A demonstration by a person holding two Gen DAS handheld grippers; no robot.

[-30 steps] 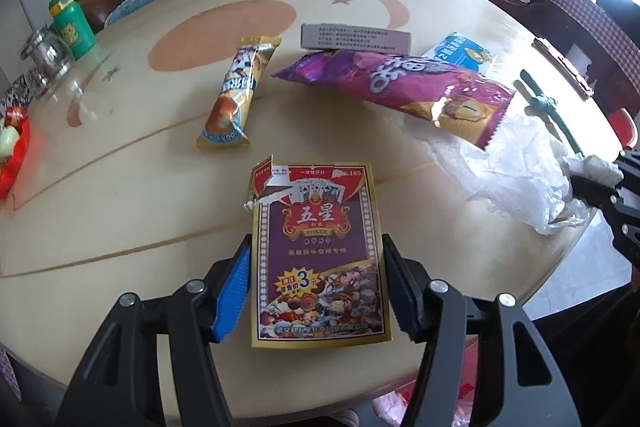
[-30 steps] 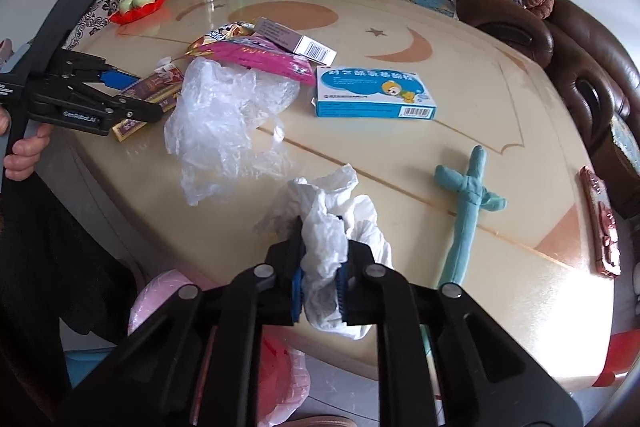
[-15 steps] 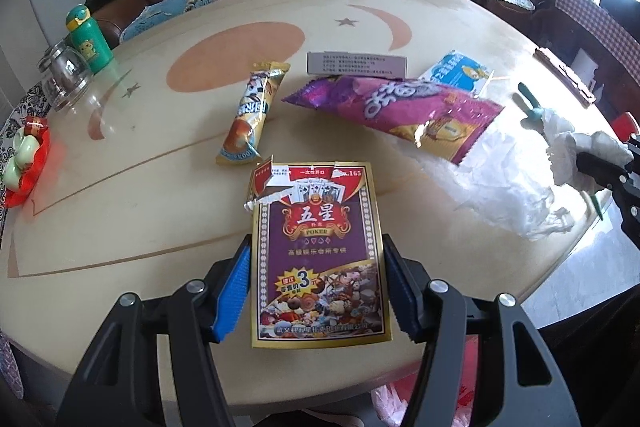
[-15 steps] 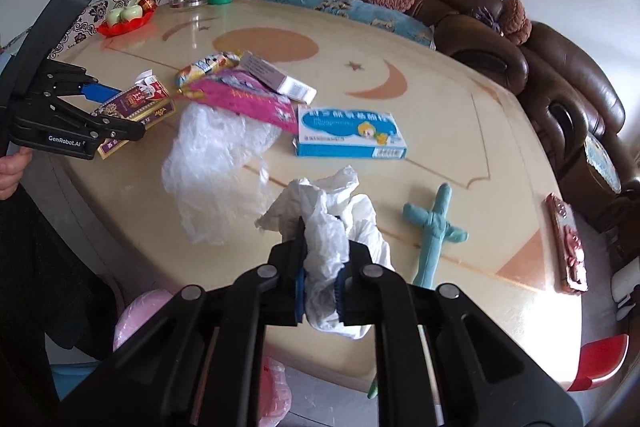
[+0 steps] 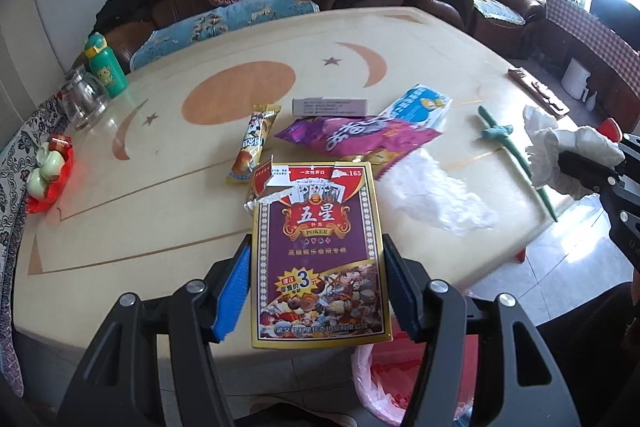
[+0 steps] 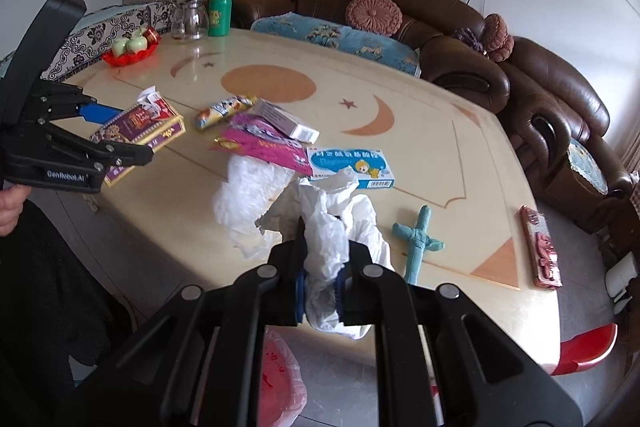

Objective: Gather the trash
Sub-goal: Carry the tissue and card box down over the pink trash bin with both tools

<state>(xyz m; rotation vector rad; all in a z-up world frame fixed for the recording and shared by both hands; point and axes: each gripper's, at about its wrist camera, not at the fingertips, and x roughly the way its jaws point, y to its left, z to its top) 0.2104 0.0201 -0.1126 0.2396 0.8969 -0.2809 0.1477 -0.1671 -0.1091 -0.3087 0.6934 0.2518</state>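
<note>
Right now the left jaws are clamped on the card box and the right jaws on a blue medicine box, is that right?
Not quite. The left gripper does hold the card box, but the right gripper is clamped on crumpled white tissue, as the right wrist view shows. The blue medicine box lies on the table.

Torn purple-and-gold playing-card box (image 5: 320, 251) clamped, near table edge; crumpled white tissue (image 6: 332, 227) clamped at right; pink-lined bin (image 5: 384, 383) below.
</note>
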